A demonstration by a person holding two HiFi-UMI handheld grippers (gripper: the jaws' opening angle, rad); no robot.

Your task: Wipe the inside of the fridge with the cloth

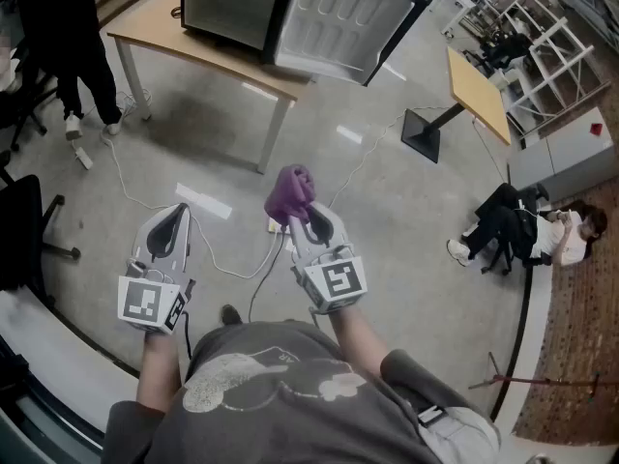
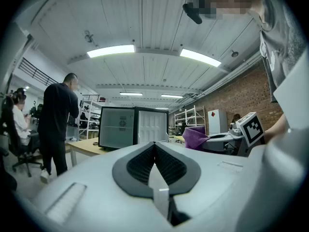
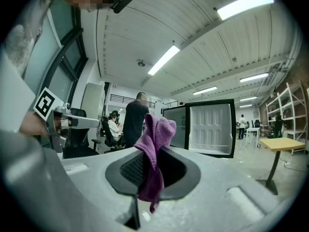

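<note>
Where the head view looks down, left gripper (image 1: 178, 211) and right gripper (image 1: 302, 213) hang over open floor (image 1: 387, 191), well apart from the fridge (image 1: 227, 8) on the table (image 1: 164, 39). Left gripper view: jaws pressed together, nothing between. Right gripper view: jaws clamped on purple cloth (image 3: 153, 149); fridge door (image 3: 211, 127) swung wide beyond.

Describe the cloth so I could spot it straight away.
Start at the open black fridge on the wooden table, then look down toward the grey-shirted person. The cloth is the purple bundle pinched in the right hand-held gripper; the left hand-held gripper holds nothing.
</note>
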